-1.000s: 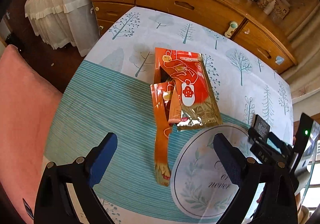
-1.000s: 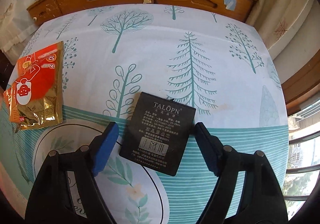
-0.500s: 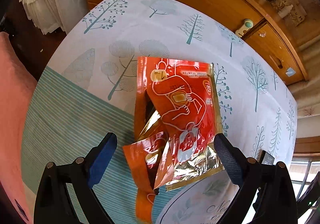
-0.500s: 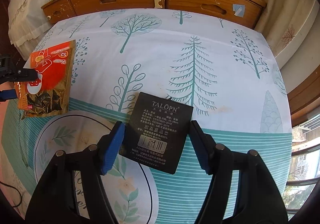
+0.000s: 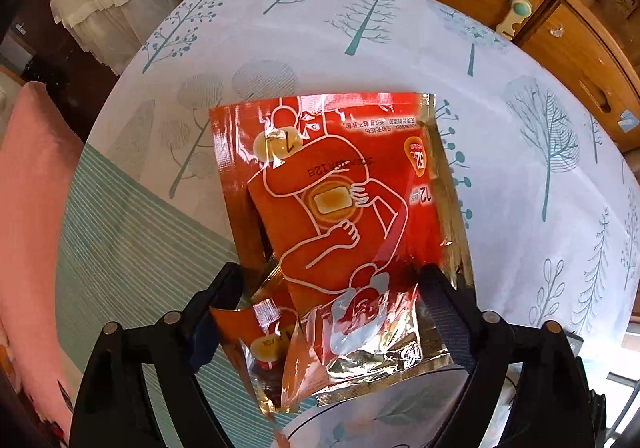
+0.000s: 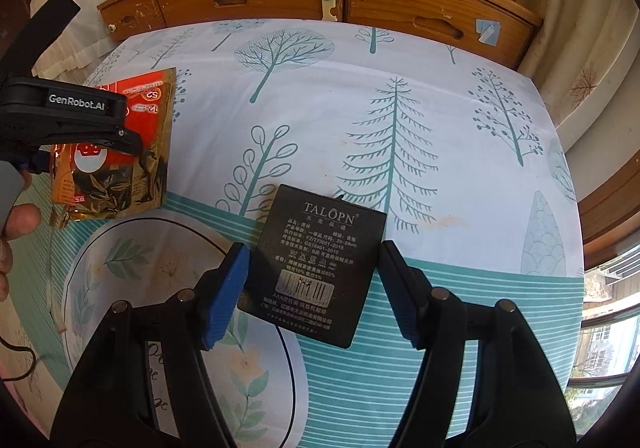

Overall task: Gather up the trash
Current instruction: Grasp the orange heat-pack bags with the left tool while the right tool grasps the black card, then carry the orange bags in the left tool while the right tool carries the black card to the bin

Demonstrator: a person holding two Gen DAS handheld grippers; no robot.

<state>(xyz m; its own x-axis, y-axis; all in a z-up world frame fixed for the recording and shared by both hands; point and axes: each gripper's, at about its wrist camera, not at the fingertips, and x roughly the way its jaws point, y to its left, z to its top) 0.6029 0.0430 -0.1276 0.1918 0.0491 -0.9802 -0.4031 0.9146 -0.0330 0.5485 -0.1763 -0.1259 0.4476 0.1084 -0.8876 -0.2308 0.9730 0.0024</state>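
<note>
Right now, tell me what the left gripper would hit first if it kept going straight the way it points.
Most likely the red and gold foil packet: it lies between the closing fingers of the left gripper, on the tree-print tablecloth. Exact depth is unclear.

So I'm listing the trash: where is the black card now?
In the right wrist view, the black card lies flat on the tablecloth between the right tool's fingers, right of the orange wrapper.
</note>
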